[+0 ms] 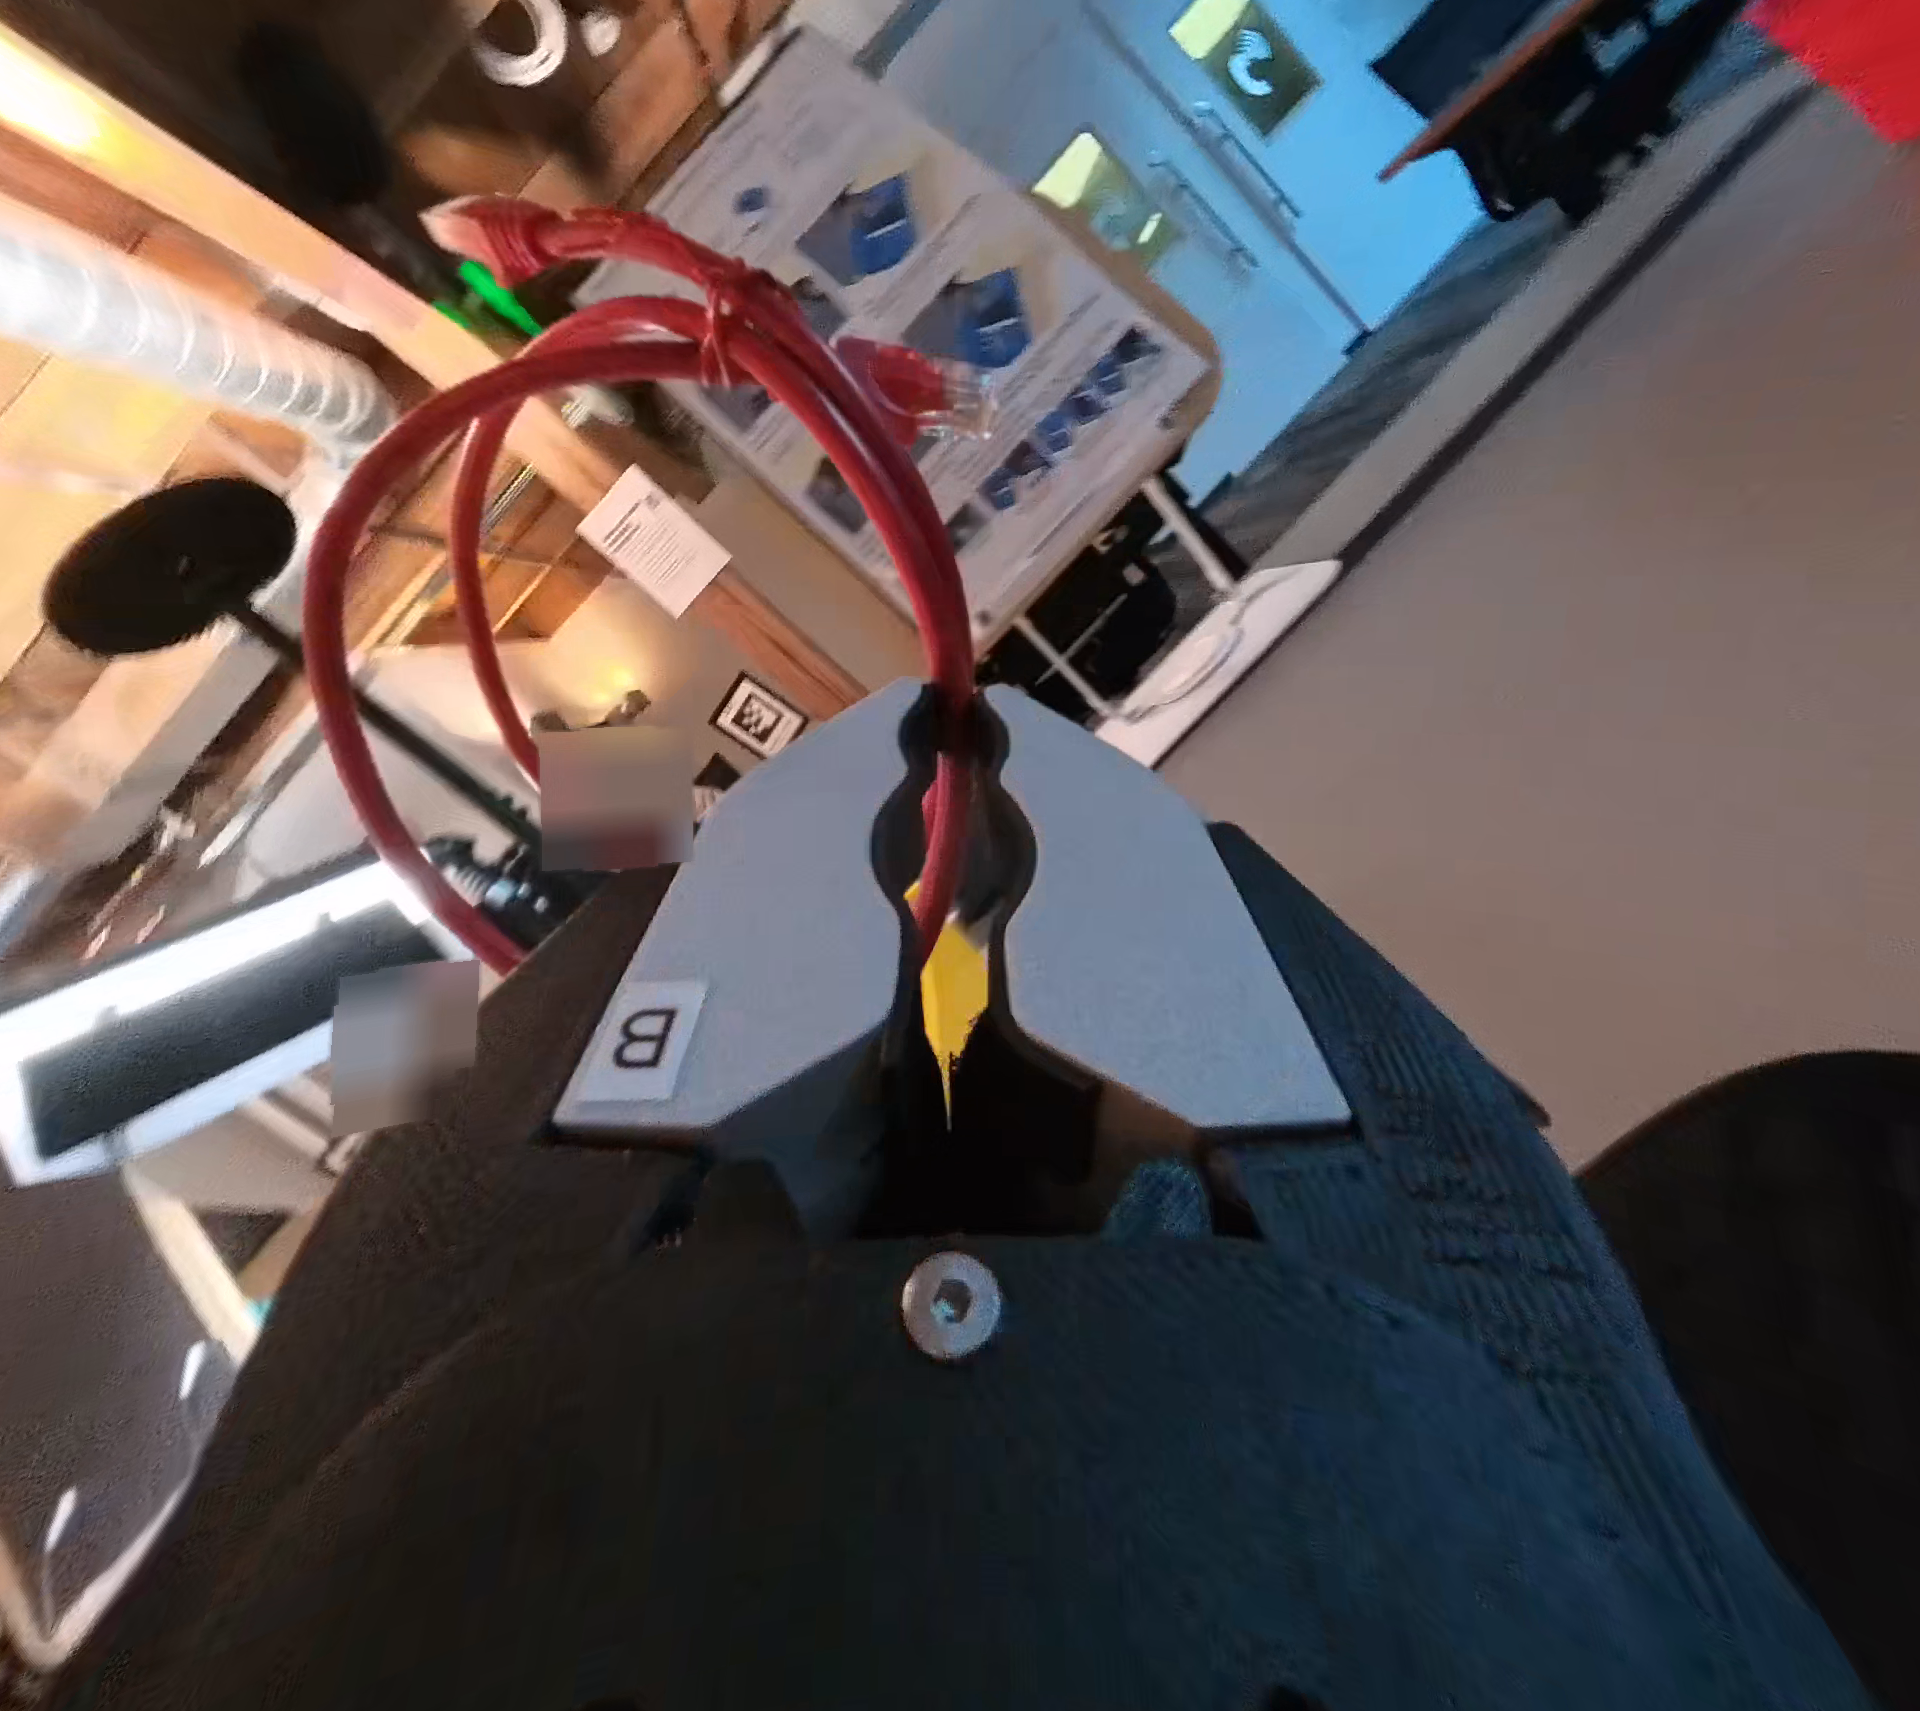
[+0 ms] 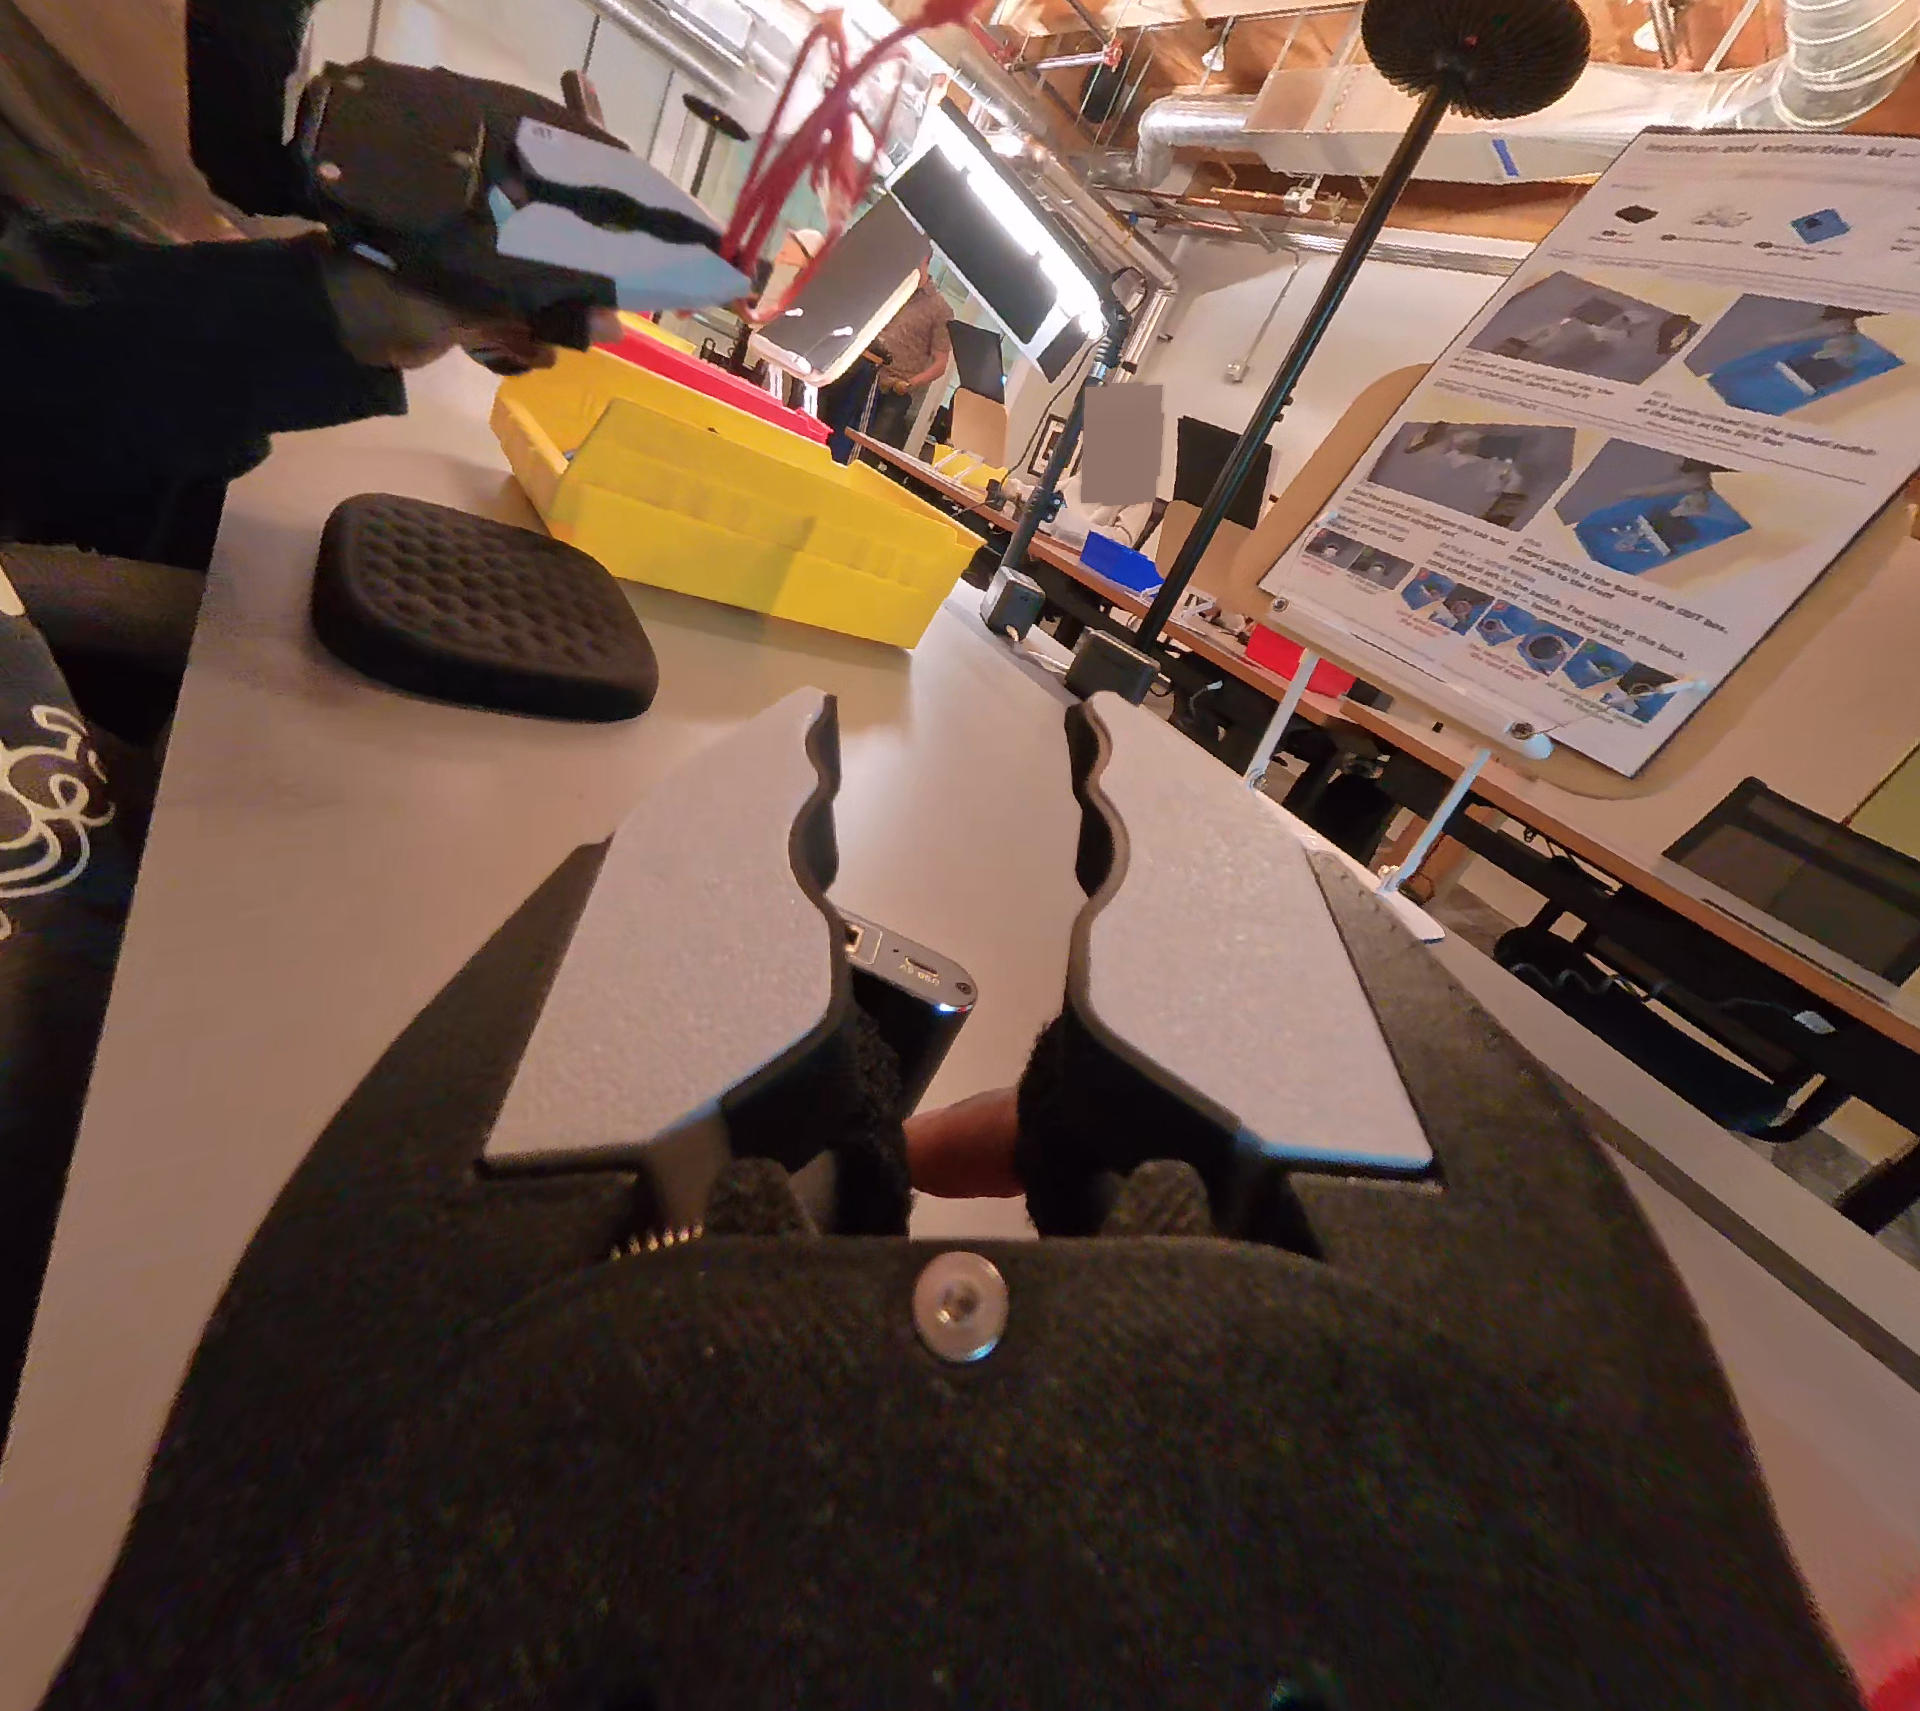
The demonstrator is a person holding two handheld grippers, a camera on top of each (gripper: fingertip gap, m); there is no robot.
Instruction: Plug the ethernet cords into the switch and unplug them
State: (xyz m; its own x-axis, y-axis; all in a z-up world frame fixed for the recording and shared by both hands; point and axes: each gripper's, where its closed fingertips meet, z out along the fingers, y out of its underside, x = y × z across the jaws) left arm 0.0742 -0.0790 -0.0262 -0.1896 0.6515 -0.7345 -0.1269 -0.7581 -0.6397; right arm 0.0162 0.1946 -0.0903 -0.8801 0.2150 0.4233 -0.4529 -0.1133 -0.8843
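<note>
Pre-plug step: left gripper (image 1: 951,716) fingers clamped on coiled red ethernet cord (image 1: 634,456), aloft at 11 o'clock of right gripper (image 2: 951,731), fingers apart over what's prob. the switch (image 2: 914,986) on desk (image 2: 343,830); next, free a plug w/ right.

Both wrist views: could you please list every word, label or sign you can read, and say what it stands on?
I name the bearers, not the wording.
White sticker on the left gripper, shut on the red ethernet cord: one printed character.
Poster board: heading and captions, mostly tiny.
White card: blurred.
Switch: port marking, tiny.
</note>
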